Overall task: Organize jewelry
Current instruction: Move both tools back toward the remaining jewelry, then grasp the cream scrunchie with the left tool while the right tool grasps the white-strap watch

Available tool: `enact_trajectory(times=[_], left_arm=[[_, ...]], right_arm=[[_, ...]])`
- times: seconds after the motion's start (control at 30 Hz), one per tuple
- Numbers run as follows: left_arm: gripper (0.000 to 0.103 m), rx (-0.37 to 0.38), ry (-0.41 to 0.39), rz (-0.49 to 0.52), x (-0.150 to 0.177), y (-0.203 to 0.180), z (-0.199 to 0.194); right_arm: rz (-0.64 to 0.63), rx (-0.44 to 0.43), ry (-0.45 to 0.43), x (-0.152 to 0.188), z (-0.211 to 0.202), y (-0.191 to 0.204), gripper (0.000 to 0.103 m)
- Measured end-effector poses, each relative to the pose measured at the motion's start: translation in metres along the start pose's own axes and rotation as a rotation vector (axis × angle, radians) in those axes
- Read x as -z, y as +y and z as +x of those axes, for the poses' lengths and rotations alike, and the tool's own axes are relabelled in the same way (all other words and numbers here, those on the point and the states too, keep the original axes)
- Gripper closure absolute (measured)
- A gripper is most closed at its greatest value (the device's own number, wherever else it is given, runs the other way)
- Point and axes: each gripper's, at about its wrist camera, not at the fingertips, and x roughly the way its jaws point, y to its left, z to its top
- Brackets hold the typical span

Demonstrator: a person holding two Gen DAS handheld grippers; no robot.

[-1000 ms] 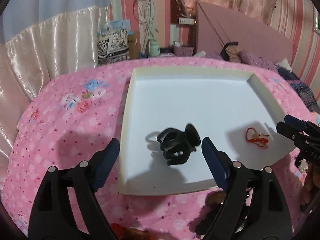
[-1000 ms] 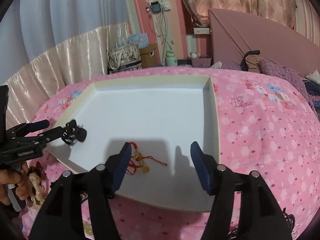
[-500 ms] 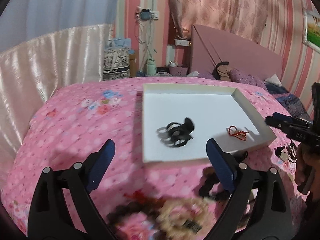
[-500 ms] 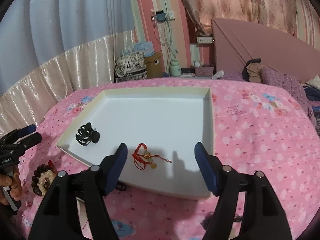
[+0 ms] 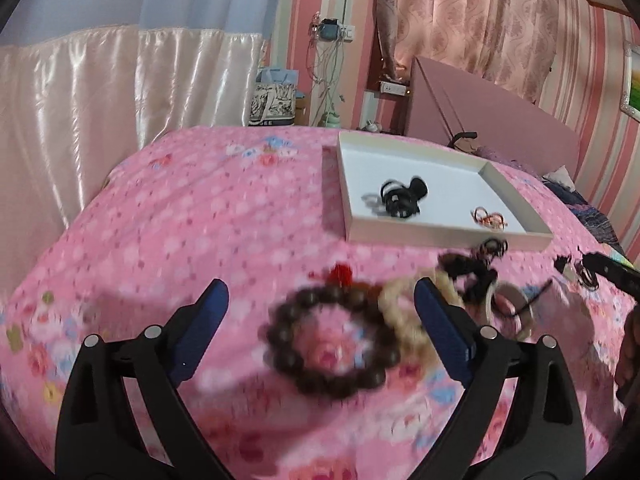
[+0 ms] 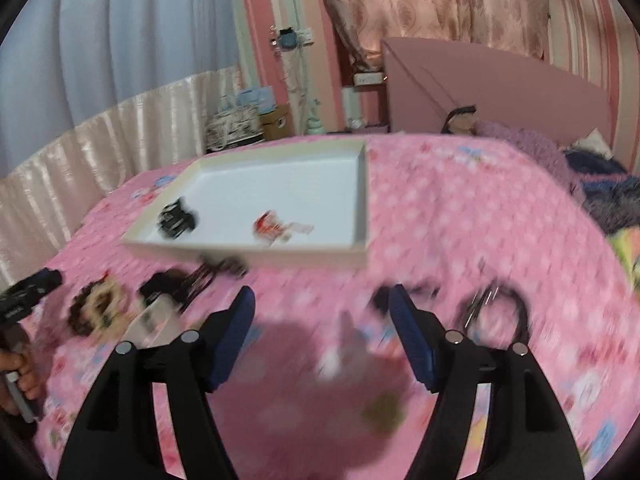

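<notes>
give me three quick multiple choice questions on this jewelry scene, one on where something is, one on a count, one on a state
1. Where does the black hair claw lie?
A. in the white tray
B. on the pink bedspread
C. between the left gripper's fingers

2. How many items lie in the white tray?
A. none
B. two
C. five

3. How does the left gripper stand?
A. shut on the dark bead bracelet
B. shut on nothing
C. open, holding nothing

Answers:
1. A, the claw sits on the tray's white floor, near its left wall.
2. B, only the claw and the red cord charm are inside; the other pieces lie on the pink bedspread.
3. C, its blue pads stand wide apart and the dark bead bracelet lies on the bedspread between them, ungripped.
</notes>
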Motion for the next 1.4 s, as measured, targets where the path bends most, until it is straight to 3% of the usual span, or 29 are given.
enact_trajectory(times=[0.2,0.33,0.53,0.77,1.03,1.1,1.23,1.4], left_arm=[[0.01,0.025,0.008,0.008,0.023,-0.005,-0.009],[0.01,0.027,0.028,0.008,0.024,-0.006,-0.005],[0.01,0.059,0.034,0.014,0.019,-0.017,0.002],[0.01,0.035,0.059,0.006,0.021,-0.021,0.008],[0.01,0.034,0.108,-0.041,0.022,-0.013,0.02],[0.01,0.034,0.109,-0.043,0.022,-0.013,0.02],[0.008,0.027,0.13,-0.034,0.021,-0.014,0.024],[0.008,0.059,0.135,0.003,0.018,-0.025,0.023]], right_arm=[[-0.003,-0.003,0.022,0.028,-0.009,0.015,0.034],[-0.001,-0.047,0.045,0.032,-0.004,0.029,0.035],[-0.03,-0.144,0.075,0.031,0.01,0.065,0.044],[-0.06,-0.209,0.131,0.043,0.024,0.103,0.044],[-0.072,-0.197,0.169,0.043,0.041,0.124,0.039],[-0.104,-0.165,0.168,0.042,0.045,0.134,0.034],[-0.136,-0.107,0.186,0.044,0.053,0.142,0.034],[-0.113,-0.111,0.175,0.043,0.05,0.129,0.05]])
